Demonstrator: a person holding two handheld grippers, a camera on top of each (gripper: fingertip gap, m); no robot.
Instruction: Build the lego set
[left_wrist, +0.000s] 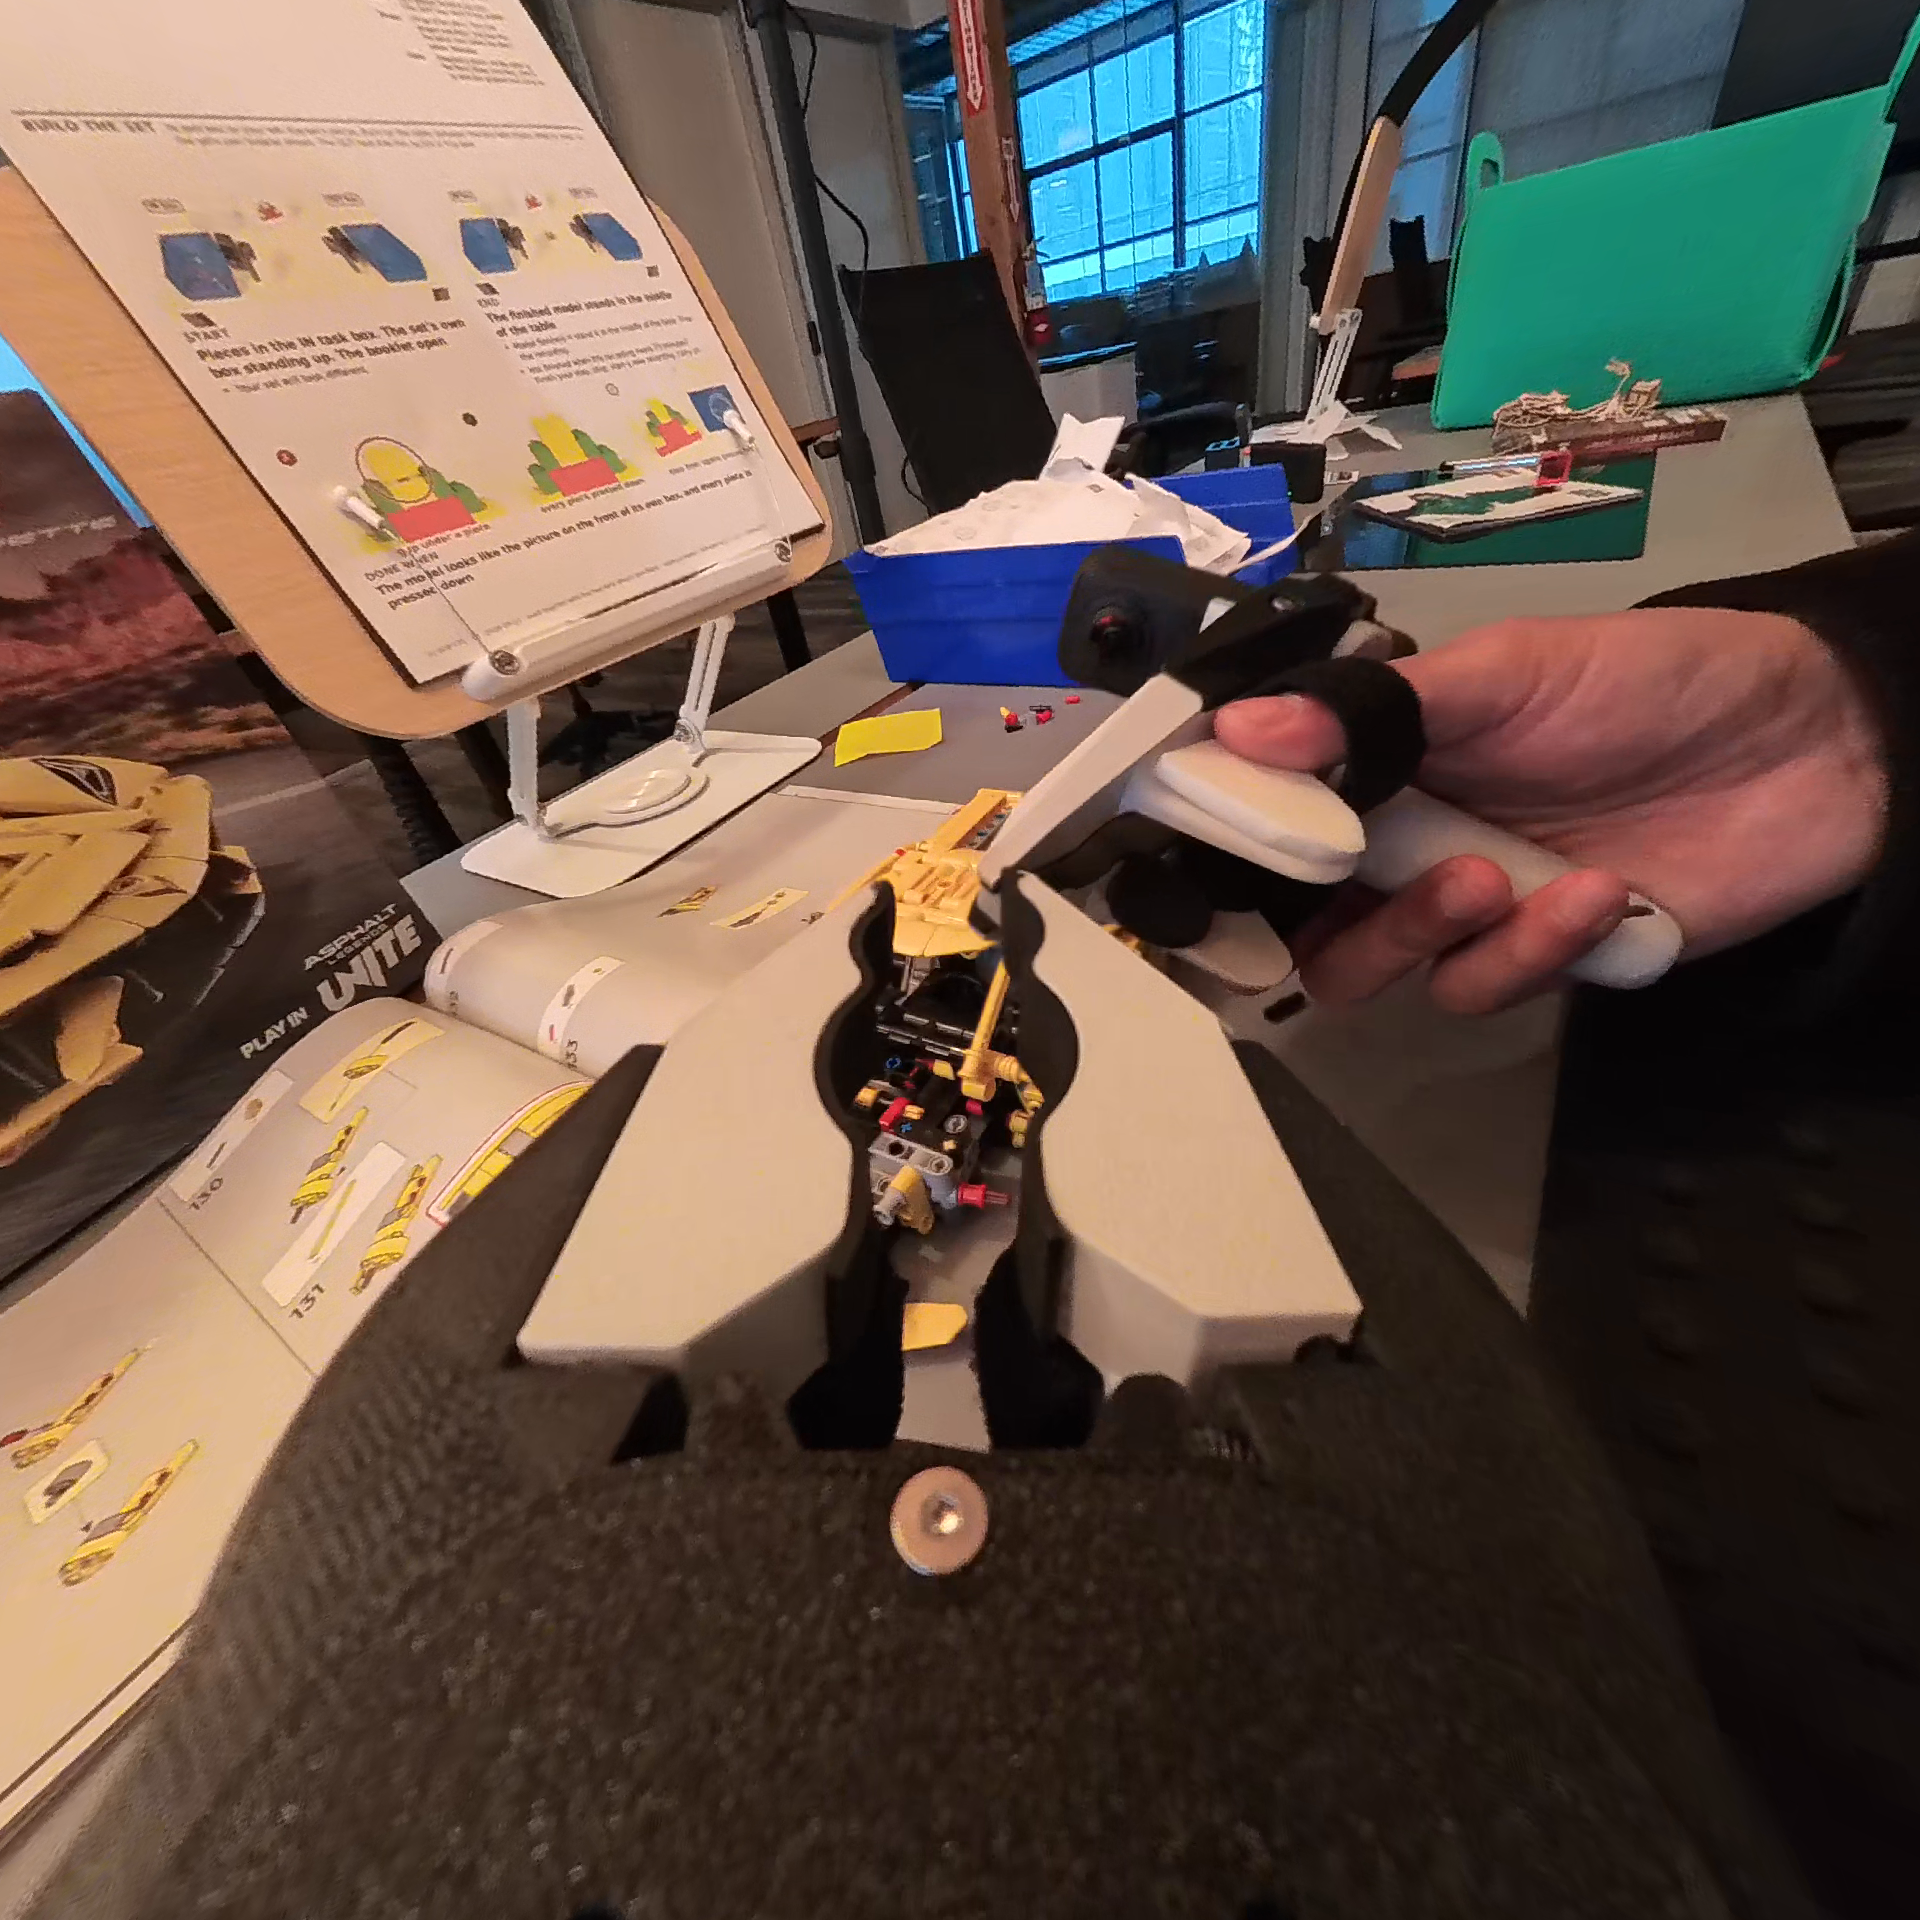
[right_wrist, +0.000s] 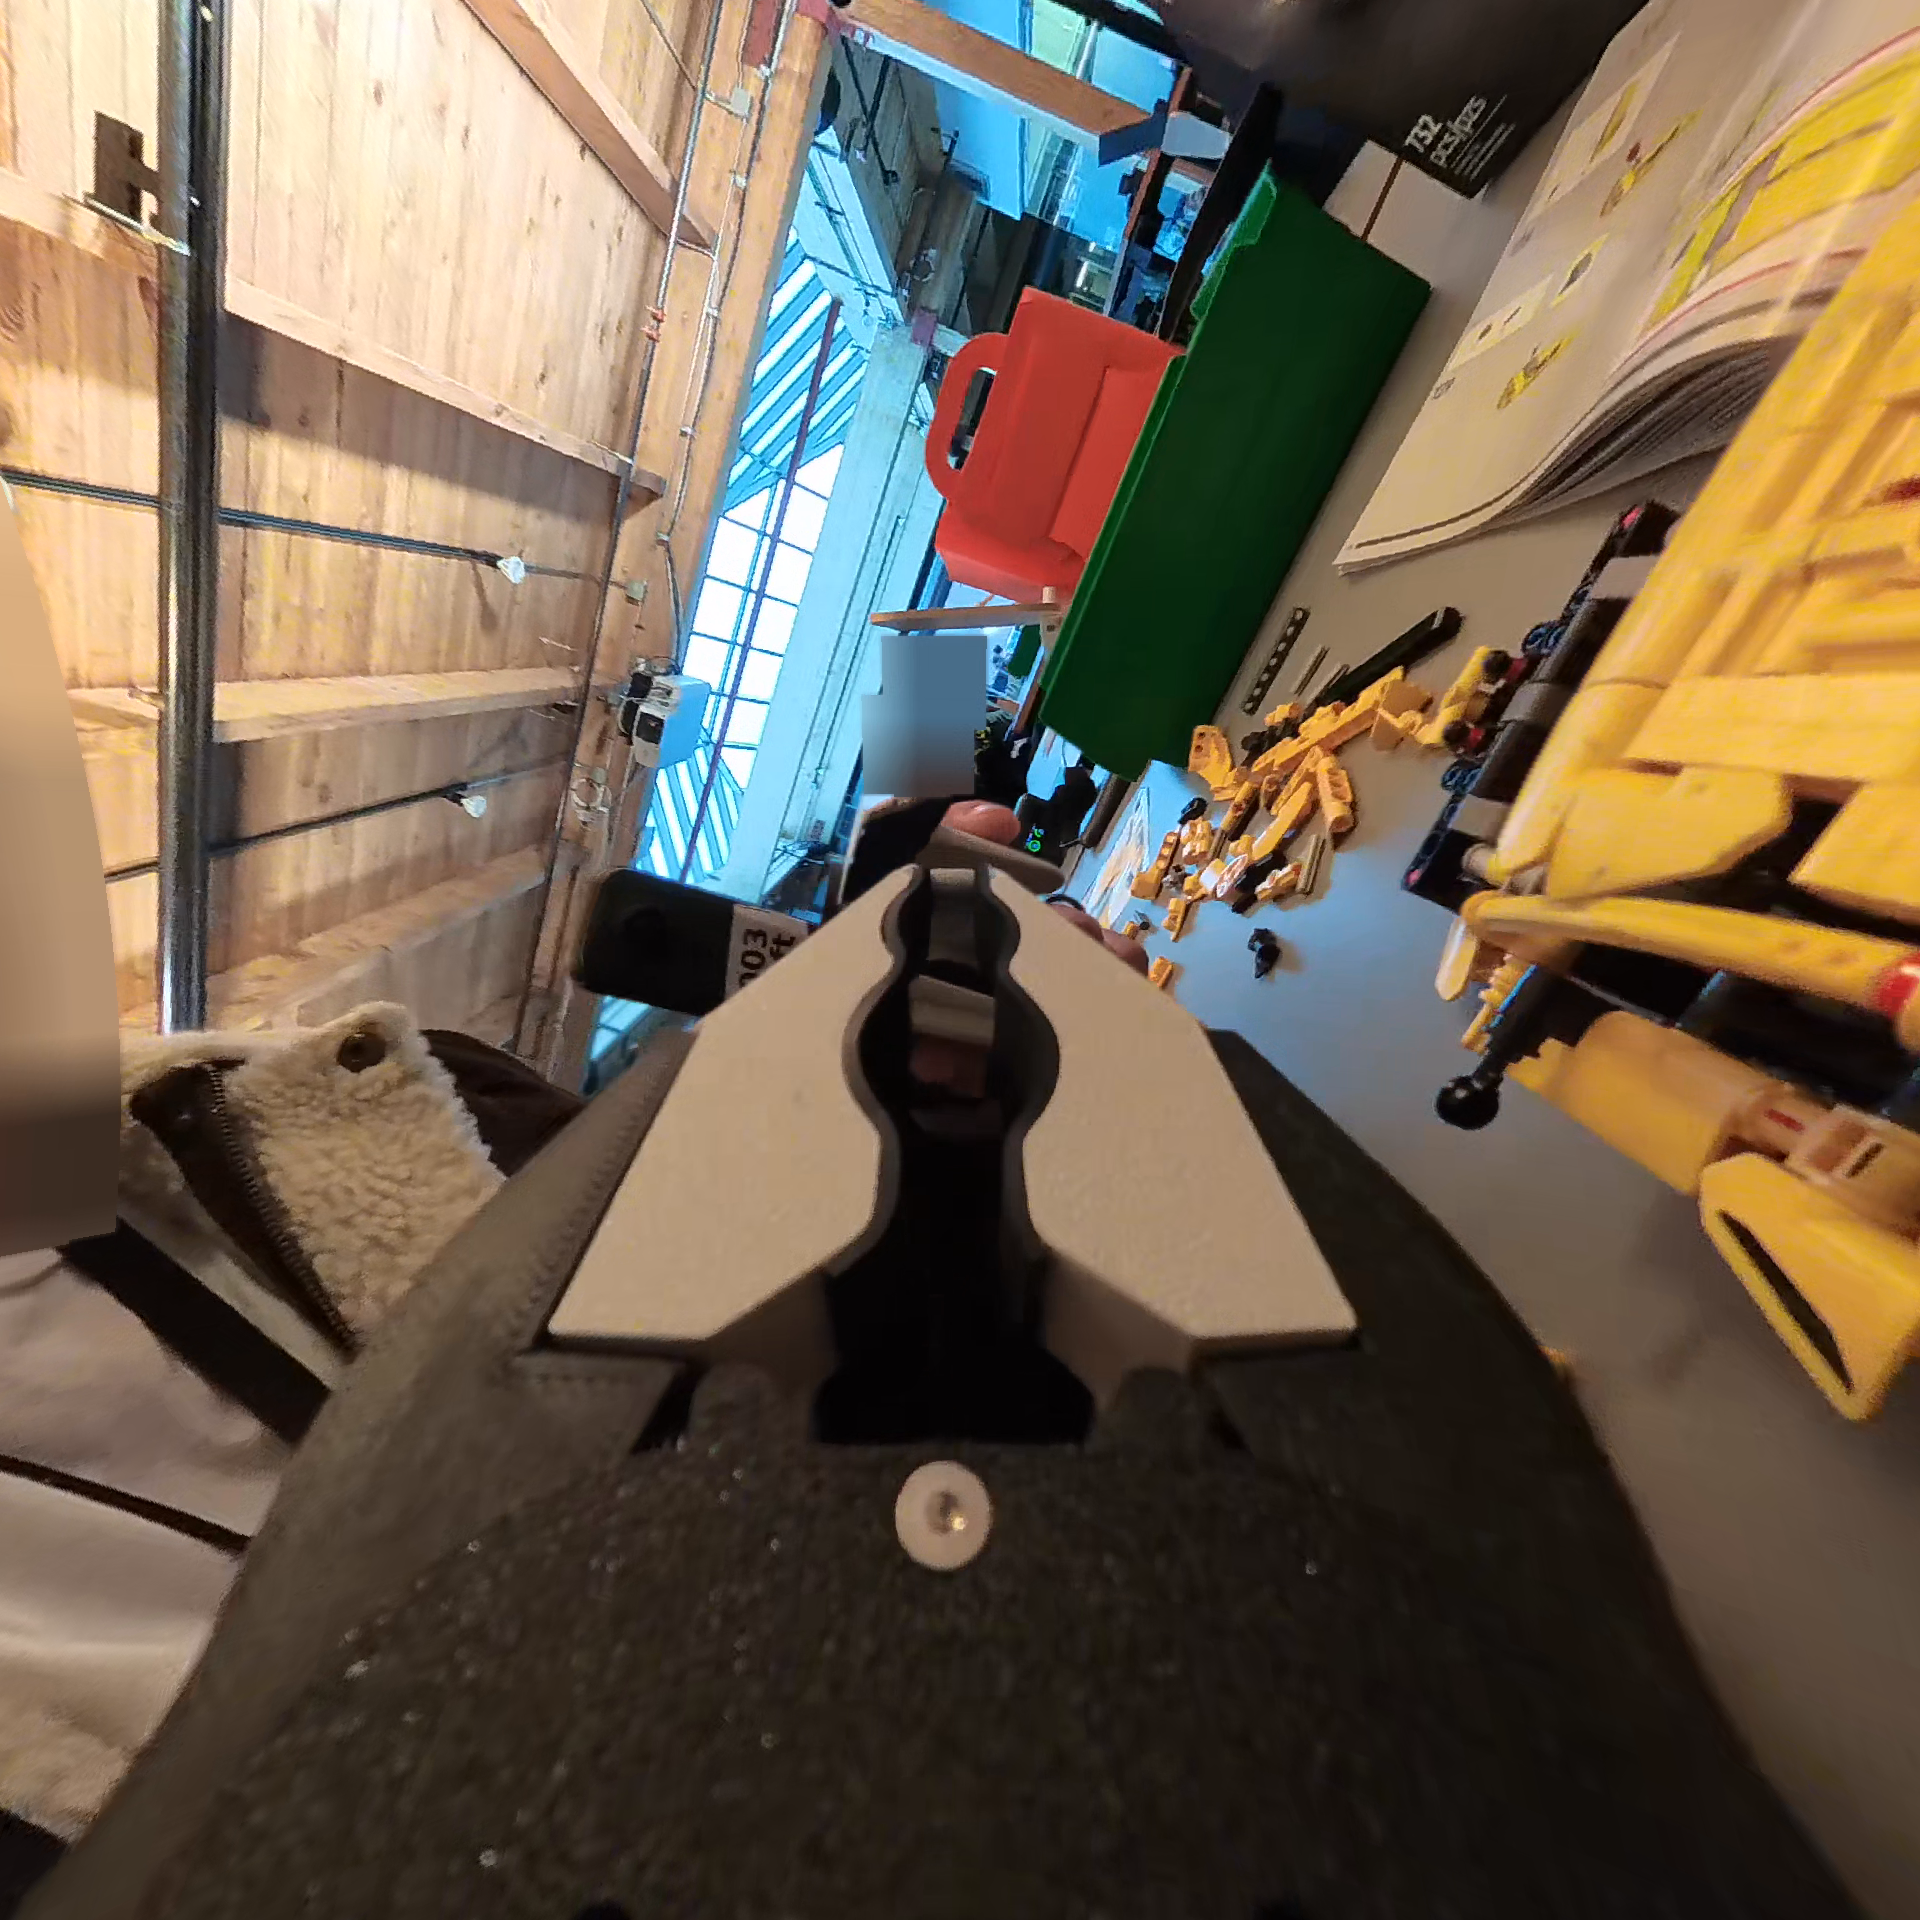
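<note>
Two grippers converge on one model at the centre of the left wrist view. Reference items, largest first: the grey table (left_wrist: 935, 779); the set's box (left_wrist: 156, 883), standing at the left edge; the open booklet (left_wrist: 343, 1122), lower left.

The part-built yellow and black model (left_wrist: 925, 1153) sits on the table directly ahead of the left gripper (left_wrist: 956, 899). Its long axis runs up the frame, away from the camera, in line with the fingers. The left gripper's jaws are nearly together, with a yellow panel of the model showing in the narrow gap at the tips. Whether they pinch that panel cannot be determined.

The right gripper (right_wrist: 951, 883), held in a hand (left_wrist: 1621, 790), enters from the right of that view. Its tip is at the same yellow panel, and its jaws are pressed together with nothing visible between them. In the right wrist view the model lies off-axis at the right edge, so the left gripper is judged better aligned.

Loose parts (right_wrist: 1278, 790) lie beyond the model.
</note>
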